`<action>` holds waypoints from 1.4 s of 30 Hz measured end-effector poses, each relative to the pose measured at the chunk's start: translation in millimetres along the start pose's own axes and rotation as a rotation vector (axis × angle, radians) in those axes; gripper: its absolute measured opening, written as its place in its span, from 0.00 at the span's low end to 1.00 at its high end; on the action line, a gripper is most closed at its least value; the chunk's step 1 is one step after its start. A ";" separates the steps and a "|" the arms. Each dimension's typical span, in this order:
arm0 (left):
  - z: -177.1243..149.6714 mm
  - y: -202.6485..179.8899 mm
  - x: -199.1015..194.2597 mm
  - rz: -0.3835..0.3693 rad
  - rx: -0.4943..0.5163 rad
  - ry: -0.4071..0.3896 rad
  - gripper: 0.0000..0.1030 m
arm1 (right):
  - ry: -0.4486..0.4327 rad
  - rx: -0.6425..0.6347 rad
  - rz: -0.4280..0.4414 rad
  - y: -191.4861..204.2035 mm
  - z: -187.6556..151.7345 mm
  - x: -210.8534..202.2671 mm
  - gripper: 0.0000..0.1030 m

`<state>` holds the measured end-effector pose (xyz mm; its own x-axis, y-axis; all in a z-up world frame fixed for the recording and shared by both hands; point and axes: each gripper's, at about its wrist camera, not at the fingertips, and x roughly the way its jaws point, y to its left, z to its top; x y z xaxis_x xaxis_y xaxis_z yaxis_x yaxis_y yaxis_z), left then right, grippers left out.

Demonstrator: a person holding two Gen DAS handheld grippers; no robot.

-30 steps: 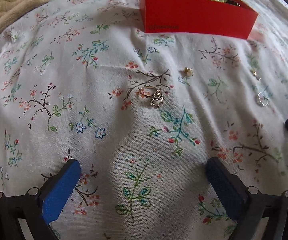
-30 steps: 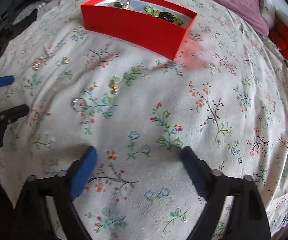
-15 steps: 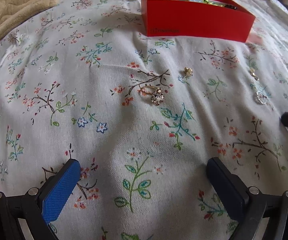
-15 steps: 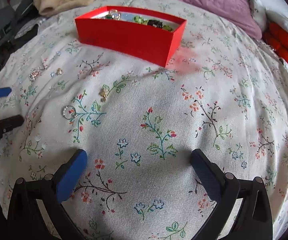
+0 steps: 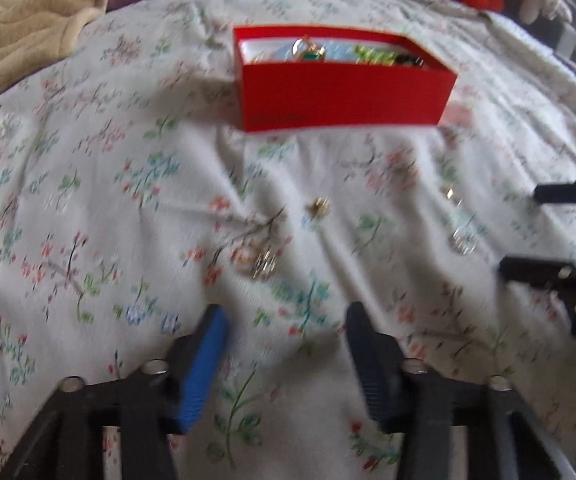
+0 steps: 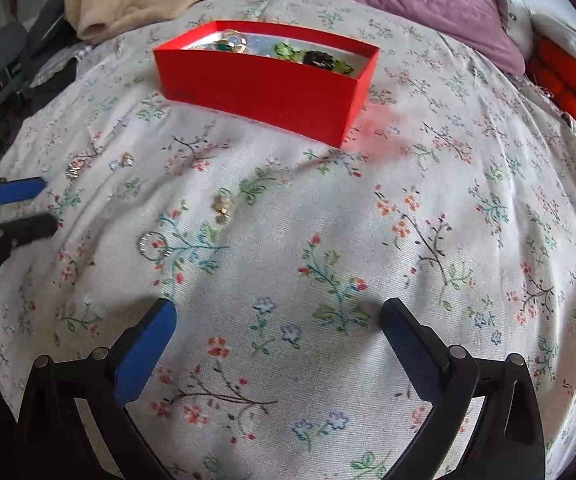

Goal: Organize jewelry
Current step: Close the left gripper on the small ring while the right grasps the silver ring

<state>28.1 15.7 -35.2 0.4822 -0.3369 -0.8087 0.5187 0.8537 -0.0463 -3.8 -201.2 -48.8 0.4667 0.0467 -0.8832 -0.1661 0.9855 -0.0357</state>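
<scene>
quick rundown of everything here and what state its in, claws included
red box: open, no lid, jewelry inside
silver hoop: loose on the floral sheet, outside the box
gold earring: loose on the sheet
gem ring: loose on the sheet, blurred
gold stud: loose on the sheet
left claw: open, empty
right claw: open, empty

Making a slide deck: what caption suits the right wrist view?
Open right gripper above floral bedspread; loose jewelry beside a red box.
</scene>
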 end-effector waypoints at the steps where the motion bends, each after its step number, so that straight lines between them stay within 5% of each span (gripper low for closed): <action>1: 2.3 0.7 0.9 -0.013 -0.001 -0.001 0.41 | -0.002 -0.004 0.005 2.2 0.9 -0.2 0.97; 4: 5.7 0.5 8.0 -0.009 0.002 0.011 0.33 | -0.005 -0.019 0.028 9.2 2.7 -1.7 0.91; 15: 14.3 1.0 24.1 0.039 -0.018 0.014 0.26 | -0.014 -0.068 0.123 35.1 9.1 -0.6 0.69; 21: 17.3 0.2 26.0 0.035 -0.023 0.025 0.13 | -0.029 -0.074 0.158 37.2 12.6 2.5 0.64; 30: 17.1 1.6 19.7 0.030 -0.032 0.025 0.11 | -0.042 -0.100 0.181 39.6 18.7 7.4 0.55; 42: 13.4 5.0 14.4 0.026 -0.072 0.051 0.11 | -0.054 -0.155 0.177 46.4 23.7 10.4 0.18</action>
<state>47.1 9.9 -39.2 0.4577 -0.2948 -0.8388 0.4536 0.8889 -0.0649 13.9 -151.1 -48.5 0.4633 0.2291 -0.8561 -0.3788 0.9245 0.0424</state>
